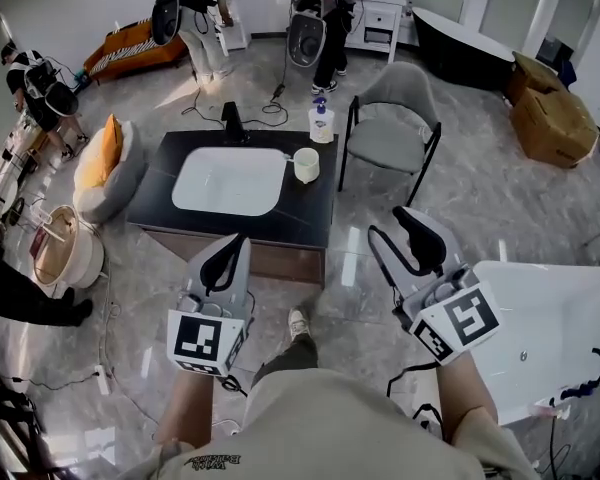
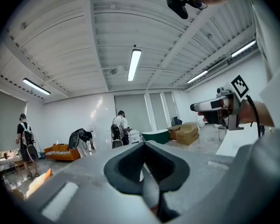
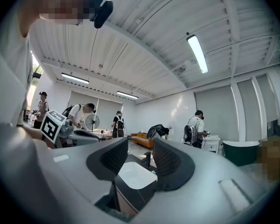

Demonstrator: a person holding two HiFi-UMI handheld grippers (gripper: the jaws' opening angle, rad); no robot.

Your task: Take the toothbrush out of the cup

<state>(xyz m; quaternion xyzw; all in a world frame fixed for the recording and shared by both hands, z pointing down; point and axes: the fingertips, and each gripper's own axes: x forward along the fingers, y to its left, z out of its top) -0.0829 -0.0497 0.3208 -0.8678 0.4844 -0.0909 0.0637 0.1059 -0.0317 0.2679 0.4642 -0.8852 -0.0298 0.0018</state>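
A white cup (image 1: 306,164) stands on the dark table (image 1: 310,213), at the right rim of the white basin (image 1: 230,180). A thin piece pokes out at the cup's left rim; I cannot tell whether it is the toothbrush. Both grippers hang level in front of the table, well short of the cup. The left gripper (image 1: 238,240) has its jaws together, with nothing in them (image 2: 144,146). The right gripper (image 1: 387,223) is open and empty, and the basin (image 3: 136,174) shows through its gap (image 3: 135,146).
A black faucet (image 1: 232,120) and a blue soap bottle (image 1: 321,123) stand at the table's back edge. A grey chair (image 1: 390,128) is right of the table, a white bathtub (image 1: 540,318) at my right, a cushioned seat (image 1: 108,168) at the left. People work at the back.
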